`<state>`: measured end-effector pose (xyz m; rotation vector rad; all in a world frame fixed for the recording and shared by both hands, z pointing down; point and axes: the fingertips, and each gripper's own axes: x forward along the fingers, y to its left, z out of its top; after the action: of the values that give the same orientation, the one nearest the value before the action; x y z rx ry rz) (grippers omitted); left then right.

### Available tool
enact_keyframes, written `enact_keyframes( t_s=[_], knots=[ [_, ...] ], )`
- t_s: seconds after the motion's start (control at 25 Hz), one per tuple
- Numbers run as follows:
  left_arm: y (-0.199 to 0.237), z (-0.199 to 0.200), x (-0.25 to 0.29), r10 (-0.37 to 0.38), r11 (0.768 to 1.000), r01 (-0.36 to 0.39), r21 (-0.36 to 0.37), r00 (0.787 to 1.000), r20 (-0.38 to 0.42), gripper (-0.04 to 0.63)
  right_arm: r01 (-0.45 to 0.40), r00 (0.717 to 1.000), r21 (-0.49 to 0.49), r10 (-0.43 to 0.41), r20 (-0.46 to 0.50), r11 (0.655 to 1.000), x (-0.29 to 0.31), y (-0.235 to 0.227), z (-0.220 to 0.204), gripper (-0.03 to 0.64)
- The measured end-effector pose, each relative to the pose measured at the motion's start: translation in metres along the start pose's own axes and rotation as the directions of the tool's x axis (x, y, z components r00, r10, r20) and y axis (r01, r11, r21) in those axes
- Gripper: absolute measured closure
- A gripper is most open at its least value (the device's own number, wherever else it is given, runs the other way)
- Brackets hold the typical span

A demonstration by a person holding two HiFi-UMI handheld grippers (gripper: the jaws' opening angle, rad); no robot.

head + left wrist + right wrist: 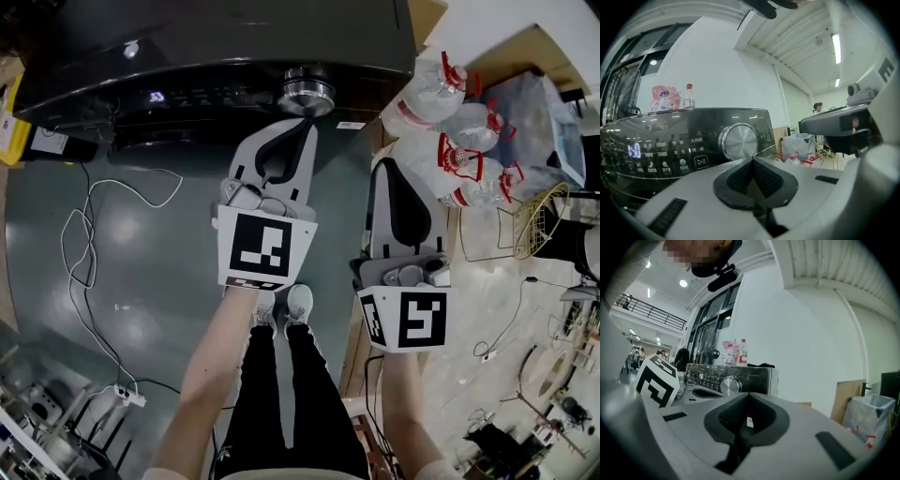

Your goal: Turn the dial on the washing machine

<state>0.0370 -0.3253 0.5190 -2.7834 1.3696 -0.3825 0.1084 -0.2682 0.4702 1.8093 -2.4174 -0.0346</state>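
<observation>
The left gripper (301, 126), jaws together and empty, points just short of the dial (306, 92) on the washing machine (187, 47), apparently staged for approach, while the right gripper (385, 165), likewise closed and empty, hangs clear beside it.

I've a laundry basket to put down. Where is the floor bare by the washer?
The grey floor in front of the washing machine, between the white cable and the person's shoes, is bare. Right of it, water bottles and a wire basket crowd the floor.
</observation>
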Motion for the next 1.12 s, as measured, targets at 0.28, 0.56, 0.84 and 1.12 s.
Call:
enact_keyframes(
  t_s=[0.28, 0.56, 0.84, 1.12],
  knots=[
    [0.001, 0.001, 0.000, 0.006, 1.000, -0.006, -0.014, 1.000, 0.002, 0.597, 0.004, 1.000, 0.002, -0.004, 0.001, 1.000, 0.000, -0.002, 0.001, 0.614],
    [-0.006, 0.006, 0.004, -0.014, 1.000, 0.014, -0.021, 1.000, 0.016, 0.597, 0.008, 1.000, 0.008, -0.008, -0.003, 1.000, -0.003, -0.002, -0.004, 0.614],
    [-0.012, 0.013, 0.007, -0.017, 1.000, 0.018, -0.024, 0.999, 0.032, 0.597, 0.019, 1.000, 0.009, -0.019, -0.009, 1.000, -0.008, -0.007, -0.006, 0.614],
    [-0.017, 0.026, 0.009, -0.019, 1.000, 0.020, -0.008, 0.999, 0.045, 0.597, 0.025, 1.000, -0.005, -0.025, -0.007, 1.000, -0.009, -0.012, -0.002, 0.614]
  ],
)
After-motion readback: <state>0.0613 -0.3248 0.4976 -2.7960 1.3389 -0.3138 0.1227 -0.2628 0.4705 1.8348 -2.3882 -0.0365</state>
